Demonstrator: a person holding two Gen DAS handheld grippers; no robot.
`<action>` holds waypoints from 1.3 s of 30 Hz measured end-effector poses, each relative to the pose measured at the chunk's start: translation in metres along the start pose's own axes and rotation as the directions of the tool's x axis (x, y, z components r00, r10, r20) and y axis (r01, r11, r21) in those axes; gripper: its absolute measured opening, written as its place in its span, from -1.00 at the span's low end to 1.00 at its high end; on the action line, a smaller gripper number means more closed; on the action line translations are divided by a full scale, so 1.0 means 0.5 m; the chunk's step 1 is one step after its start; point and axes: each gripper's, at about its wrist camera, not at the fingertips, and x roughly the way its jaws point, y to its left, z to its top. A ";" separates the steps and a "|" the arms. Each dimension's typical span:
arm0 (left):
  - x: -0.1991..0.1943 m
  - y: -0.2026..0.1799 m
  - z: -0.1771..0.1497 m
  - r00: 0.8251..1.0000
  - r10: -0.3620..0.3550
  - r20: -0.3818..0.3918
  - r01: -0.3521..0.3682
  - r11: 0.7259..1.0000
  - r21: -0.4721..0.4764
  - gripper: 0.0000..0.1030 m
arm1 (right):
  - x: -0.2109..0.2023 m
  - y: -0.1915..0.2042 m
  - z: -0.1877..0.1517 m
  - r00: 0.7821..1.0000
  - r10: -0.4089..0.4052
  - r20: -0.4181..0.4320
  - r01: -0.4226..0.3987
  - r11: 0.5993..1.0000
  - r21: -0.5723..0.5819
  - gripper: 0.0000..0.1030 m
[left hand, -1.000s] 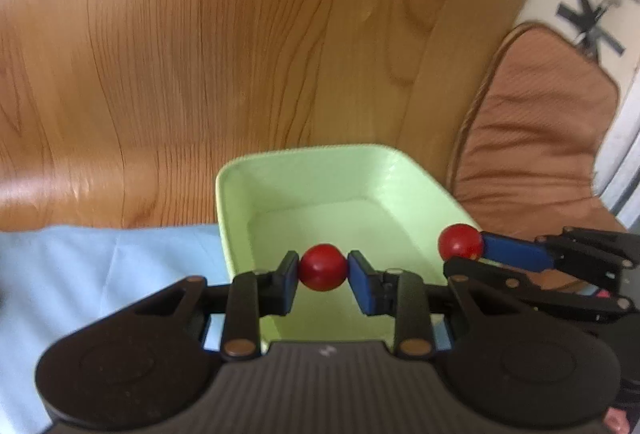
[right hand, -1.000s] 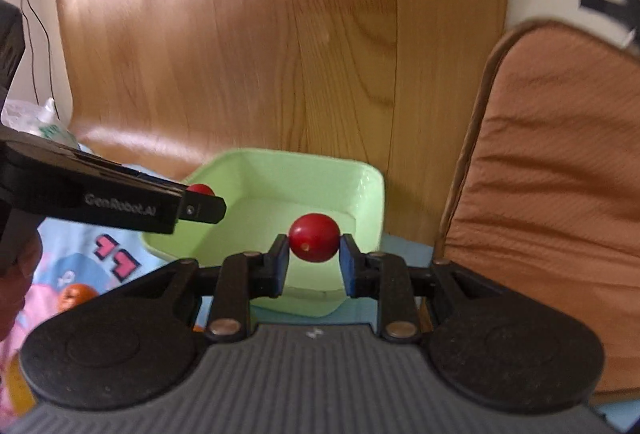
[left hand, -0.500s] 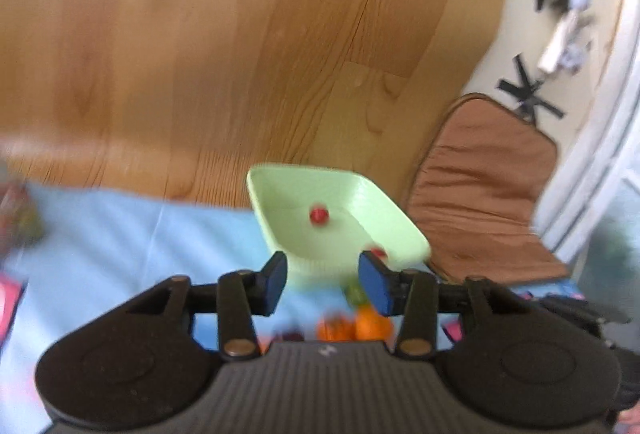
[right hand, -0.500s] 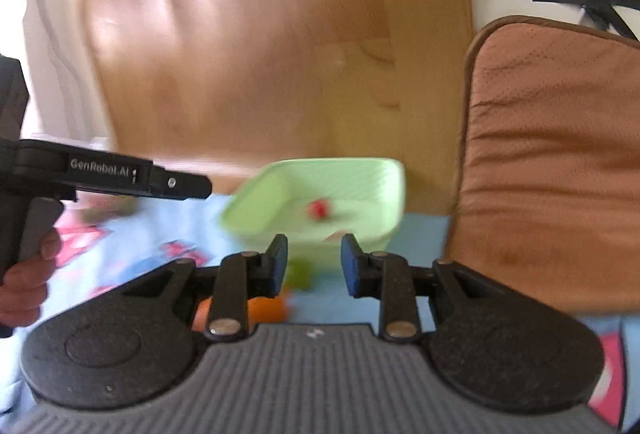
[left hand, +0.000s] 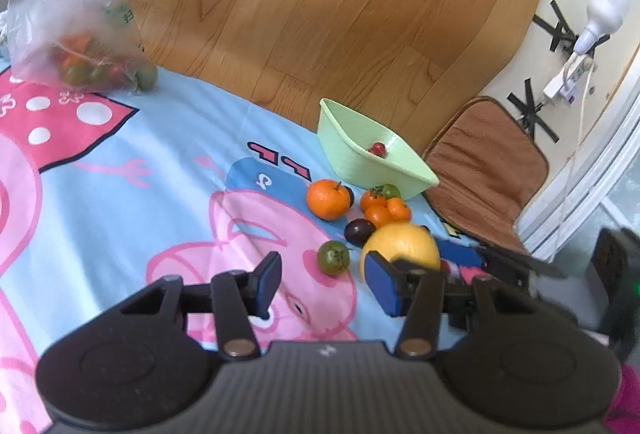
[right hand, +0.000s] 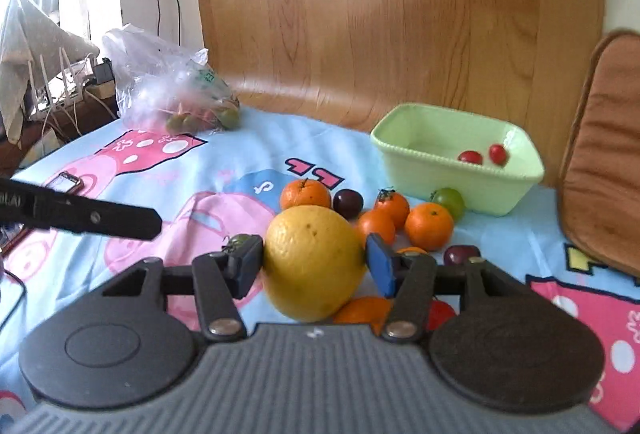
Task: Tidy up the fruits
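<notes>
Between the opening right gripper pads, large yellow citrus, unclamped

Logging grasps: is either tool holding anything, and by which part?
Nothing is held. The left tool is empty; the right tool, jaws opening, flanks the yellow citrus resting on the cloth.
</notes>
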 end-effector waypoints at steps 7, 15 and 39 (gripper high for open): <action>0.003 -0.018 -0.032 0.994 -0.095 -0.049 0.096 0.995 0.012 0.07 | -0.116 0.159 -0.105 0.997 -0.007 0.076 0.046 0.853 -0.521 0.20; 0.009 -0.042 -0.065 0.985 -0.144 -0.095 0.147 0.989 0.031 0.14 | -0.171 0.229 -0.150 0.988 0.139 0.071 -0.066 0.787 -0.613 0.48; 0.048 -0.038 -0.071 0.958 -0.213 -0.191 0.211 0.977 -0.032 0.28 | -0.103 0.101 -0.108 0.986 0.155 -0.062 -0.161 0.982 -0.100 0.22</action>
